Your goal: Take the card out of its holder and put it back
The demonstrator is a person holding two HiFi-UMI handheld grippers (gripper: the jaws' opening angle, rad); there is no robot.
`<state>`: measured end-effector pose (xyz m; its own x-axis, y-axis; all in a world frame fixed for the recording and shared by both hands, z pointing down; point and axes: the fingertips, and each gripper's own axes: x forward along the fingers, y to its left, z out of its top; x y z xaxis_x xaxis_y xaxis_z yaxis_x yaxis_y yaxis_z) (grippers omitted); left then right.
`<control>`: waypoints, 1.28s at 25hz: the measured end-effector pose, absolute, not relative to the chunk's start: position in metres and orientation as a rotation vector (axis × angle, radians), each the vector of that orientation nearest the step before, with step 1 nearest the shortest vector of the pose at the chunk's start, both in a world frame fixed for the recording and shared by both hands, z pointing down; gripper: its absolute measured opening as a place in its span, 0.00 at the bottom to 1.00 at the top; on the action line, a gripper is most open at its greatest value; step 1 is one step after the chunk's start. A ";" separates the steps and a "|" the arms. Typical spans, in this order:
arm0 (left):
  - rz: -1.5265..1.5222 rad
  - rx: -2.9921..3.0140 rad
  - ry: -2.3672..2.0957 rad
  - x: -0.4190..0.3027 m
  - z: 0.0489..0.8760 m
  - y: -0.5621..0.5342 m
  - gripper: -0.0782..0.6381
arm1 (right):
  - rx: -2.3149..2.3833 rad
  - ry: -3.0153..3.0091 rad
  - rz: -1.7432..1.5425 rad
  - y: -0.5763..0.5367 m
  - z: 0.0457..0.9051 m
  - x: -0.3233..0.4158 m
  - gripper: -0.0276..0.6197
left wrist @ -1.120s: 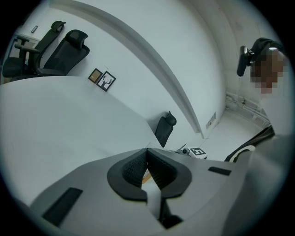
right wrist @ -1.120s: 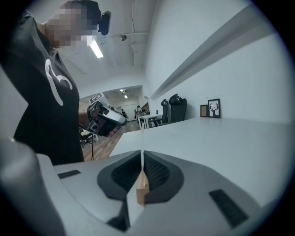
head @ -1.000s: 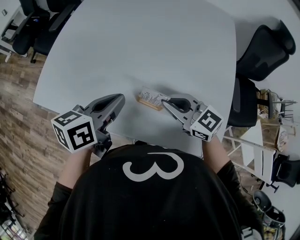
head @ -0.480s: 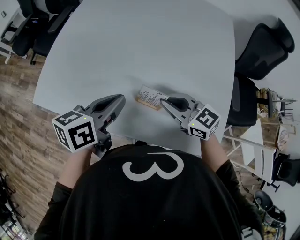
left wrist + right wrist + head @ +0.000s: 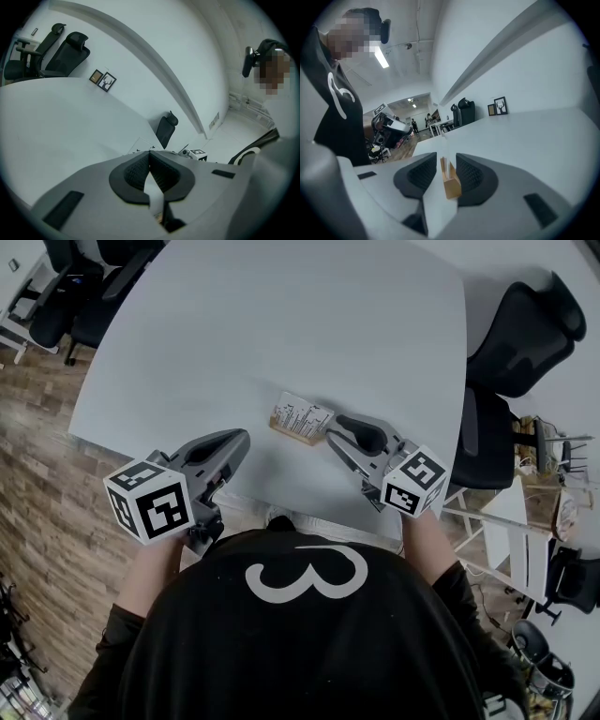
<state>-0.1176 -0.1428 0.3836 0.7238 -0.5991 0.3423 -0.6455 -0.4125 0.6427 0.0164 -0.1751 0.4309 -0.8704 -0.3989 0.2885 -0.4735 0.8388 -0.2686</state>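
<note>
Two hand-held grippers work over a white tabletop (image 5: 281, 324), both held by a person in a black shirt (image 5: 300, 634).

Far left in the head view: wood floor (image 5: 42, 465), and black office chairs (image 5: 66, 287) at the tabletop's far-left corner.

The left hand-held gripper (image 5: 242, 437) is at the near-left part of the tabletop, its marker cube (image 5: 150, 502) toward the person. Its tips point toward the card but sit apart from it, not touching. In the left gripper view the jaws of the left hand-held gripper (image 5: 150, 153) are closed tip to tip with nothing between the pads. A corner of the card shows just past the tips.

Centre: the card (image 5: 302, 413) stands in its wooden holder (image 5: 292, 436) on the tabletop, near the front edge and between the two hand-held grippers. It is seated in the slot and leans slightly back.

The right hand-held gripper (image 5: 330, 430) has its tips right at the holder's right end, its cube (image 5: 414, 482) back toward the person's right hand. In the right gripper view its jaws (image 5: 446, 157) are wide apart and have just been opening. The card (image 5: 442, 161) and holder (image 5: 451, 183) show edge-on in the gap, and the pads are clear of both and not pressing.

Far right in the head view: two more black chairs (image 5: 525, 324) beside the tabletop, and cluttered stands on the floor behind them.
</note>
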 end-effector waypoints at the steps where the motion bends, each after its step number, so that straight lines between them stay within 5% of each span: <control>1: 0.074 2.132 -0.941 -0.116 0.382 -0.138 0.12 | 0.706 -2.801 0.496 -0.173 0.428 0.022 0.23; 13: 0.040 2.173 -0.942 -0.077 0.358 -0.059 0.12 | 0.743 -2.915 0.563 -0.086 0.367 0.056 0.22; 21: -0.010 2.279 -0.914 -0.038 0.317 0.008 0.12 | 0.609 -2.974 0.497 0.004 0.328 0.065 0.08; 32: -0.032 2.421 -0.907 0.002 0.287 0.101 0.12 | 0.516 -2.976 0.516 0.105 0.303 0.079 0.06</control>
